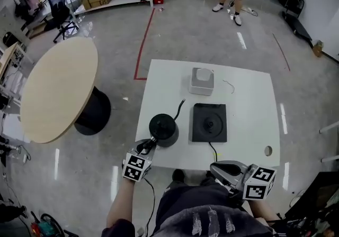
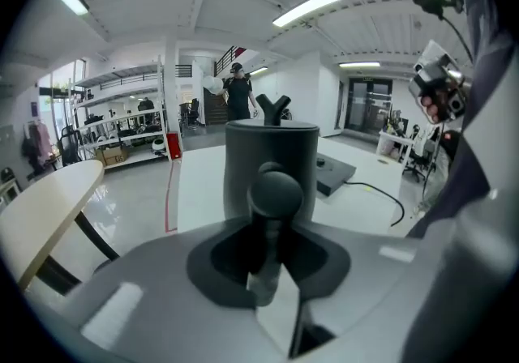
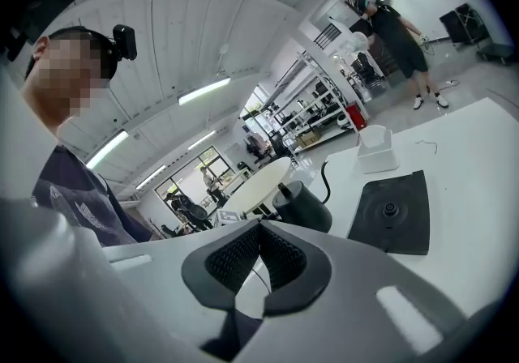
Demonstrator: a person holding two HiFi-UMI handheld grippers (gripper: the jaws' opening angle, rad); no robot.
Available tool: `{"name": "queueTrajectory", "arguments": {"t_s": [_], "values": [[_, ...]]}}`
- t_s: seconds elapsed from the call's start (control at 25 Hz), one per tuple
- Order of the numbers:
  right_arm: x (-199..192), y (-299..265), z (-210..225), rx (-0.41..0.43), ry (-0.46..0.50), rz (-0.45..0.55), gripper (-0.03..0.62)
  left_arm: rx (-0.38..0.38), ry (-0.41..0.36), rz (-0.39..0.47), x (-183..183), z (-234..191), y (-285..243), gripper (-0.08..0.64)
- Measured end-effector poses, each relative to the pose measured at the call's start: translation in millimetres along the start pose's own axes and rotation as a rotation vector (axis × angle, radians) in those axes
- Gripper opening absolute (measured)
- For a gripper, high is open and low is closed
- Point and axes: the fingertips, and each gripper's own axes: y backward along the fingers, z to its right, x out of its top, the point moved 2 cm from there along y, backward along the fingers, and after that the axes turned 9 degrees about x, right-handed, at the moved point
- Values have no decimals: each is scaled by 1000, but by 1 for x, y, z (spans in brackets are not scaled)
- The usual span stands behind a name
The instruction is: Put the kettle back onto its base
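Two tongs are in view. The left tongs [image 2: 272, 268] are clamped on the handle [image 2: 276, 191] of the matte black round kettle [image 1: 163, 127]. It stands on the white counter [image 1: 251, 98], just left of its flat black square base [image 1: 209, 122] and apart from it. The right tongs [image 3: 259, 228] are pressed together, empty.

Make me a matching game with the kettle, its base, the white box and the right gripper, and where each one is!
Things:
1. kettle
2. base
3. white box
4. right gripper

Places:
A. beyond the base, at the far side of the table
B. by the table's near edge, jaws together, empty
C. middle of the table, nothing on it
D. left of the base, handle clamped by the left gripper

Pairs: 1-D, 2-C, 3-A, 4-B.
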Motion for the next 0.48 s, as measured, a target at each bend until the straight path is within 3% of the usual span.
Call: {"name": "queueTrajectory", "arguments": {"t_s": [0.16, 0.32, 0.48], "values": [[1, -1, -3, 10, 0, -7, -2, -40, 0, -45, 0, 1, 1, 67], [0, -1, -4, 20, -12, -5, -2, -23, -31, -90, -1, 4, 0, 66], [-3, -1, -2, 24, -1, -4, -2, -10, 29, -63, -1, 4, -1, 63]]}}
